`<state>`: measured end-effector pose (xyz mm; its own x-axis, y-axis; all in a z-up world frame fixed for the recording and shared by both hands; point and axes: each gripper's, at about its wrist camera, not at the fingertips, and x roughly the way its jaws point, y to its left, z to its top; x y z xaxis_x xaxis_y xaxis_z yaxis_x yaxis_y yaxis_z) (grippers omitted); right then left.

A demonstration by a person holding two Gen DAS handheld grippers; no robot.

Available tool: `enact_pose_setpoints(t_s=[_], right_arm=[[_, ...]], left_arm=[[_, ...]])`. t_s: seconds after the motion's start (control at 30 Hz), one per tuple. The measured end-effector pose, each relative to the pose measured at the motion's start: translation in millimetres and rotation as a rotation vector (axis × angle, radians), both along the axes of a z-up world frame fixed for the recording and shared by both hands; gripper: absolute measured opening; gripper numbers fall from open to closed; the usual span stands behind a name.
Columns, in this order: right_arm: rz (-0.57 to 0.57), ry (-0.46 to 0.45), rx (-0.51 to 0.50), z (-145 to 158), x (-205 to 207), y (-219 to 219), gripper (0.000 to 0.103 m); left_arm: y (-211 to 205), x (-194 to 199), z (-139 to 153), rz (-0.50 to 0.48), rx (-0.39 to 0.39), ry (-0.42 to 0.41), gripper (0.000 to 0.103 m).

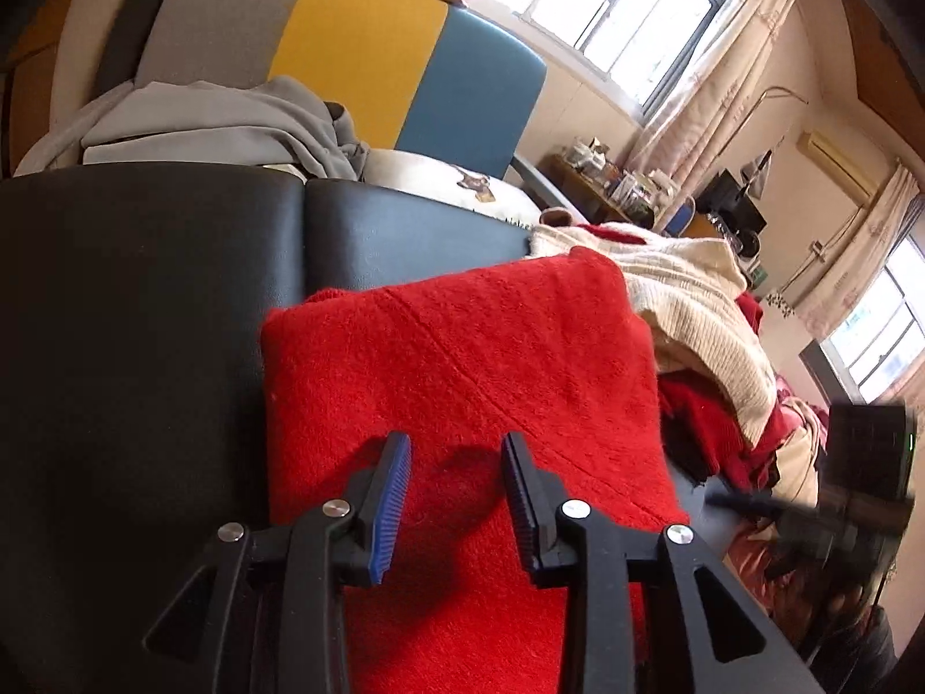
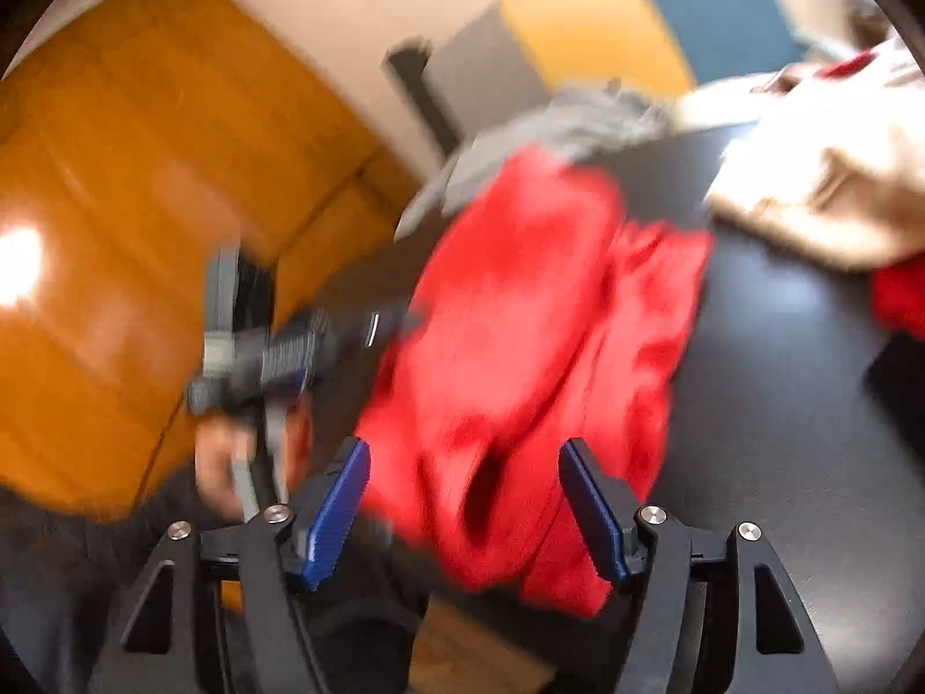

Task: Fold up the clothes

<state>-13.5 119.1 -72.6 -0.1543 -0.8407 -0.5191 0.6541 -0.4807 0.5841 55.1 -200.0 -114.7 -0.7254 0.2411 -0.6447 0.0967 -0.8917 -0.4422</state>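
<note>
Left gripper [image 1: 457, 451] hovers over the near part of the red sweater [image 1: 462, 358], its blue pads [image 1: 393, 497] apart with nothing pinched between them; whether they touch the knit cannot be told. That sweater lies folded into a rough rectangle on the black table [image 1: 144, 318]. Just beyond the sweater, on its right, sits a heap with a cream knit [image 1: 694, 312] on top and more red cloth under it. Behind the sweater, past the table's far edge, grey clothes [image 1: 219, 121] lie piled against a grey, yellow and blue panel [image 1: 358, 52].

Right gripper [image 2: 465, 462] shows in its own blurred view with jaws wide apart, the near edge of the sweater [image 2: 520, 318] between them and no pad pressing on it. Left of the sweater there, a hand [image 2: 222, 462] holds the other tool [image 2: 272, 347] over the table's edge. The cream knit [image 2: 821, 173] lies beyond the sweater to the right.
</note>
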Motion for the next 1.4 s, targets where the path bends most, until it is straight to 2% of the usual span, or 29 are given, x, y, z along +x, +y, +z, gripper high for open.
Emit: enact_pose_setpoints(t_s=[0.03,0.07,0.17,0.2,0.27,0.3,0.33,0.5,0.53,0.6,0.63,0.7,0.73,0.87,0.9,0.97,1.0,1.03,1.1,1.2,1.23,1.3,1.4], right_arm=[[-0.055,0.019,-0.004,4,-12,-2,0.094],[-0.109,0.035,-0.005,7,-26,-6,0.096],[-0.175,0.013,-0.017,-1,-55,-31,0.096],[-0.176,0.008,-0.006,-5,-65,-44,0.091],[-0.155,0.004,0.023,-9,-77,-66,0.068],[-0.148,-0.001,0.040,-10,-81,-77,0.028],[-0.143,0.001,0.058,-13,-80,-86,0.016],[-0.165,0.142,0.116,14,-56,-76,0.015],[-0.193,0.137,0.142,10,-55,-68,0.015],[-0.263,0.043,0.213,-29,-65,-48,0.015],[-0.286,-0.005,0.210,-47,-70,-41,0.019],[-0.321,-0.057,0.129,-64,-77,-26,0.024],[-0.332,-0.063,0.112,-66,-80,-23,0.025],[-0.300,0.003,0.167,-61,-89,-31,0.027],[-0.294,0.011,0.176,-60,-92,-31,0.030],[-0.283,0.040,0.214,-56,-98,-37,0.040],[-0.280,0.056,0.240,-55,-102,-39,0.054],[-0.280,0.065,0.263,-54,-106,-39,0.061],[-0.281,0.077,0.287,-47,-110,-37,0.061],[-0.242,0.209,0.293,-13,-90,-36,0.046],[-0.191,0.251,0.275,-1,-77,-39,0.046],[-0.068,0.324,0.247,18,-49,-49,0.046],[0.073,0.397,0.293,21,-10,-70,0.043]], left_arm=[[0,2,0,0.003,-0.003,0.005,0.033],[0,4,1,0.005,-0.007,0.010,0.033],[3,10,3,-0.006,-0.041,0.026,0.033],[5,11,3,-0.010,-0.046,0.032,0.033],[7,15,4,-0.018,-0.062,0.050,0.033],[8,17,4,-0.020,-0.066,0.056,0.033],[9,20,4,-0.026,-0.063,0.066,0.033],[19,26,-4,-0.114,-0.056,0.096,0.036],[23,26,-7,-0.135,-0.049,0.090,0.036],[33,25,-13,-0.173,-0.051,0.074,0.036],[40,25,-17,-0.189,-0.065,0.062,0.036],[48,25,-19,-0.205,-0.083,0.052,0.036],[50,25,-20,-0.218,-0.073,0.045,0.036],[34,16,-4,-0.199,0.039,0.080,0.036],[30,9,-1,-0.196,0.054,0.086,0.037],[24,-20,-1,-0.192,0.018,0.042,0.037],[26,-33,-1,-0.201,-0.013,0.024,0.037],[29,-45,-1,-0.212,-0.048,0.006,0.037],[36,-58,1,-0.233,-0.107,-0.015,0.037],[44,-68,1,-0.257,-0.147,-0.035,0.037],[45,-68,0,-0.263,-0.147,-0.037,0.037],[43,-67,-2,-0.268,-0.117,-0.037,0.037],[32,-64,-5,-0.268,-0.025,-0.037,0.037]])
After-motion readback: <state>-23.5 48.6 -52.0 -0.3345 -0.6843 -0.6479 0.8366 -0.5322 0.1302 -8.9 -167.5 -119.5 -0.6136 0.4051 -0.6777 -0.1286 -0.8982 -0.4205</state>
